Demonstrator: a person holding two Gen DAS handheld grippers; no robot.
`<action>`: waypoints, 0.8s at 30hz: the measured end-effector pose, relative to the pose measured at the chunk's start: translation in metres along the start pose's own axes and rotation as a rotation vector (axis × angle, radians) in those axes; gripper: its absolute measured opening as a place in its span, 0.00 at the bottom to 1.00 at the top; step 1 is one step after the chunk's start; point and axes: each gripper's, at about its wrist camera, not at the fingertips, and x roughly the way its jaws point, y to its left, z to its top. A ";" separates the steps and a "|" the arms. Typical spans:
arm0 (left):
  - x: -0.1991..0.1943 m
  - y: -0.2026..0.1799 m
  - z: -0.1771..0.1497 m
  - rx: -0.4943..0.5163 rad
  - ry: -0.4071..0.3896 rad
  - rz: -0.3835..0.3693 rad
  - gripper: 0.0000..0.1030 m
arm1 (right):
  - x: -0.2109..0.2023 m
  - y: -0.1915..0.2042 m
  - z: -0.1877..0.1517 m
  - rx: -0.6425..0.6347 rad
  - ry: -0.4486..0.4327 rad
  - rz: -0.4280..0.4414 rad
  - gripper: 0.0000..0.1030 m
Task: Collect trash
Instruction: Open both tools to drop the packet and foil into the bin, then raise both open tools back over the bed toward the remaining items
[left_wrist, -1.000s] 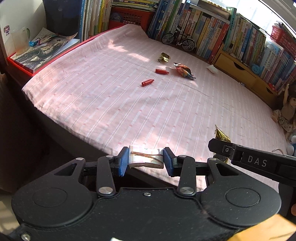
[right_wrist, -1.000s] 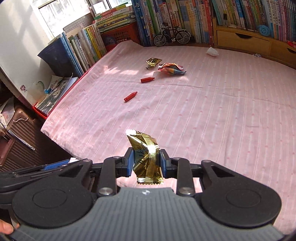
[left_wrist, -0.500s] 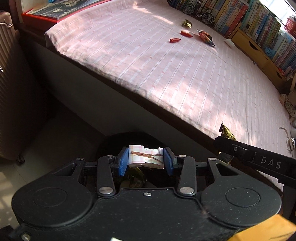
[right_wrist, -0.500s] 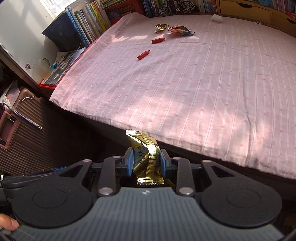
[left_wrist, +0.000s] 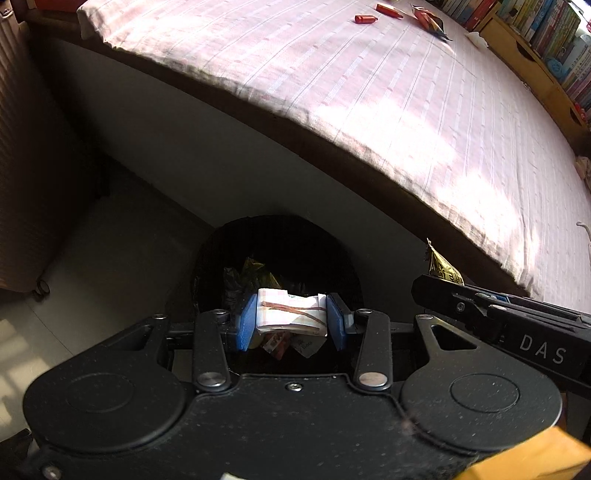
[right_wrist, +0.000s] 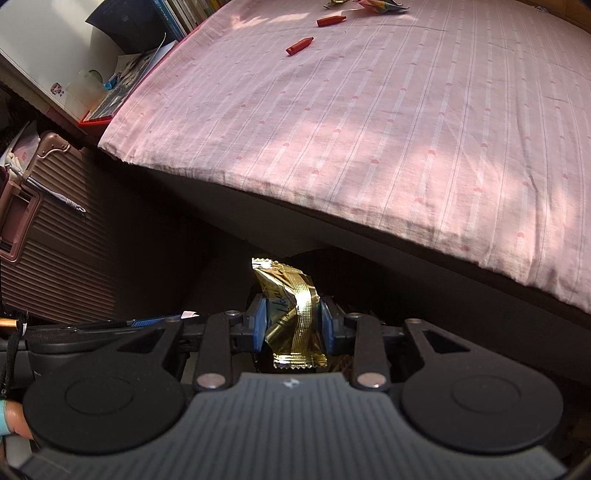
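Left gripper (left_wrist: 290, 322) clamps a light, crushable folded white paper wrapper (left_wrist: 290, 316) mid-body; right gripper (right_wrist: 292, 325) pinches a slippery crinkled gold foil packet (right_wrist: 291, 314).

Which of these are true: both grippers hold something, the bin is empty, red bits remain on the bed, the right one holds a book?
1. Both grippers hold something. True: the left gripper grips a folded paper wad, the right gripper a gold wrapper.
2. The black bin is empty. False: wrappers already lie inside.
3. Red pieces remain on the bed. True.
4. The right gripper holds a book. False: a gold wrapper.
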 end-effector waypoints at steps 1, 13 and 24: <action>0.001 0.000 0.000 0.002 0.001 0.003 0.37 | 0.002 -0.001 0.000 0.003 0.007 0.003 0.37; 0.004 -0.009 0.005 0.029 -0.006 0.049 0.58 | 0.011 -0.004 0.002 -0.008 0.018 0.005 0.61; 0.007 -0.004 0.005 0.024 0.005 0.043 0.67 | 0.009 -0.009 0.000 0.018 0.010 -0.010 0.64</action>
